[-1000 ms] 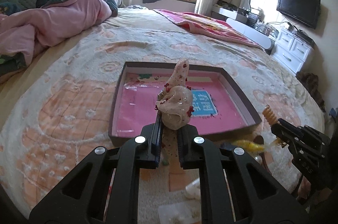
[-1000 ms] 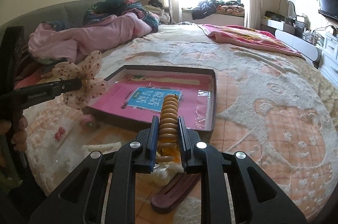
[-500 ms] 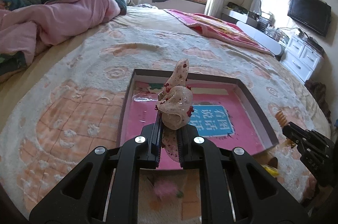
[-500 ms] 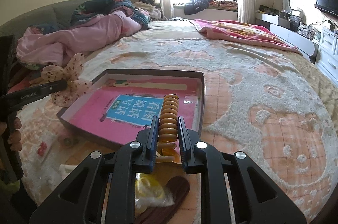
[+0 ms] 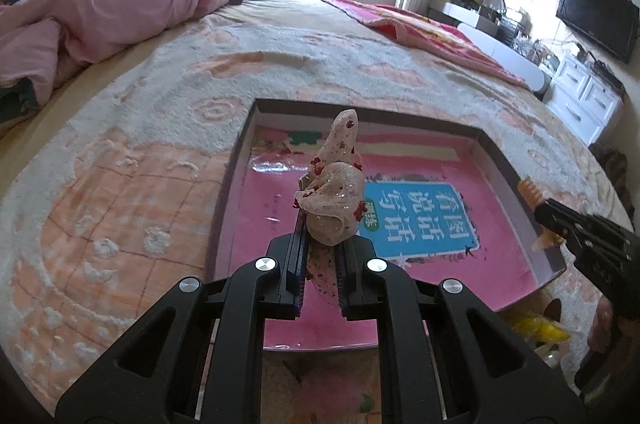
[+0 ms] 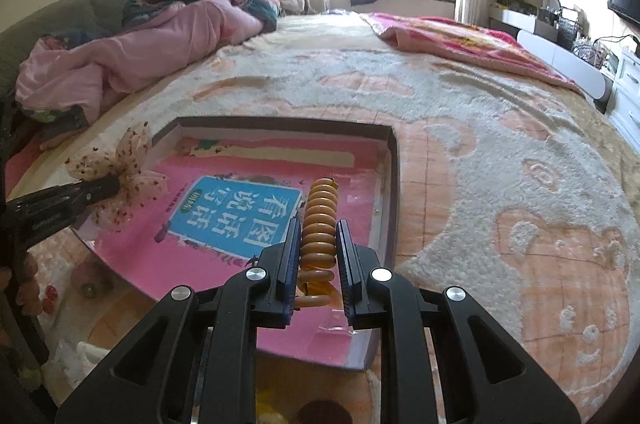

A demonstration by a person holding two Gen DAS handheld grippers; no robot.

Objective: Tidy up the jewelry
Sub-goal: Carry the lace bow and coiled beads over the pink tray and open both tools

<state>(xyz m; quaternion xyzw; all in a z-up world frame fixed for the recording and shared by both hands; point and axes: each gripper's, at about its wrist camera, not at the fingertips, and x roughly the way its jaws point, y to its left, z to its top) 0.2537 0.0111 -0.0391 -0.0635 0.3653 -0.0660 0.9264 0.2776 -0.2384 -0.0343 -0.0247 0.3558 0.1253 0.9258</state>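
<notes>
Left wrist view: the left gripper (image 5: 320, 276) pinches a sheer speckled bow (image 5: 334, 201), its long axis pointing ahead over the shallow box (image 5: 236, 163), probably clear of the floor.

Right wrist view: the right gripper (image 6: 318, 284) clamps an amber spiral hair tie (image 6: 319, 230), lengthwise along the fingers, over the box's near right corner (image 6: 394, 183).

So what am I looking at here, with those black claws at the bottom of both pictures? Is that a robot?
No robot: a person holds a two-fingered clamp in each hand, each carrying a wide-angle camera looking along its fingers. One picture comes from the left gripper, shut on a sheer speckled hair bow. The other comes from the right gripper, shut on an orange spiral hair tie. Both are over a shallow box with a pink book inside, lying on a fluffy bedspread. Each gripper shows at the edge of the other's picture.
</notes>
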